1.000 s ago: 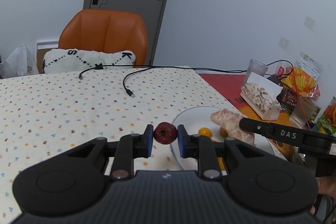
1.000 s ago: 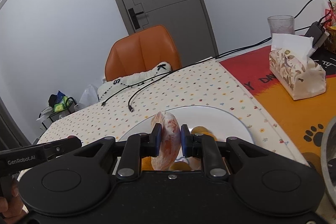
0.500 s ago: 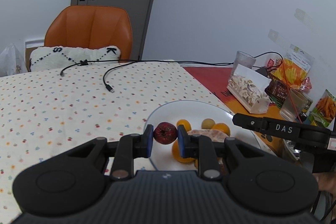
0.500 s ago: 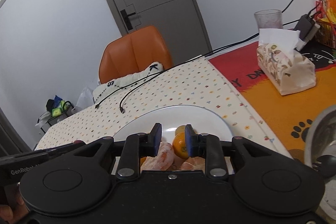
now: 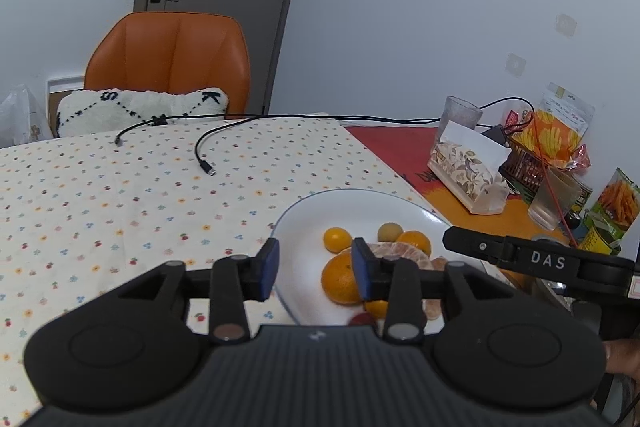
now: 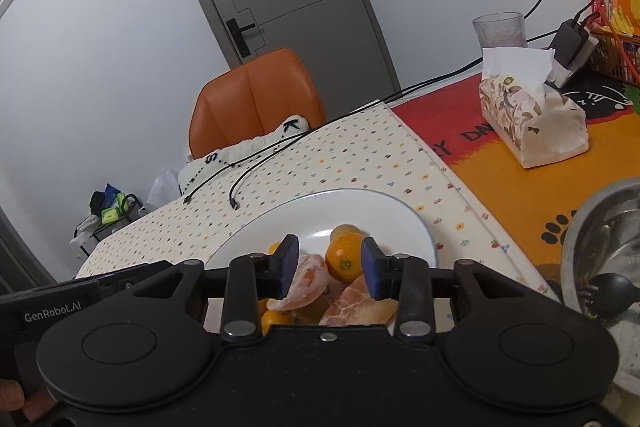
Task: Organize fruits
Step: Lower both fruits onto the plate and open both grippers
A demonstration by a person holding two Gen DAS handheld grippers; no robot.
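A white plate (image 5: 304,205) (image 6: 372,197) on the dotted tablecloth holds several small oranges (image 5: 341,281) (image 6: 345,259), a brownish round fruit (image 5: 391,231) and peeled citrus pieces (image 5: 400,254) (image 6: 307,283). A small red fruit (image 5: 362,319) lies on the plate's near edge, just under my left gripper (image 5: 315,269). That gripper's jaws are opening with nothing between the pads. My right gripper (image 6: 329,267) hovers over the fruit pile, jaws opening too, and the peeled pieces lie loose below it. Neither pair of pads presses on anything.
A floral tissue box (image 5: 468,175) (image 6: 532,123), glasses (image 5: 460,117) and snack bags (image 5: 558,131) stand on the orange mat at the right. A steel bowl (image 6: 600,251) with a black spoon sits close right. Black cables (image 5: 204,155) cross the cloth. An orange chair (image 5: 168,63) stands behind.
The left gripper let go of the red fruit, which now lies on the plate. The right gripper released the peeled citrus piece onto the pile. Both jaws have widened.
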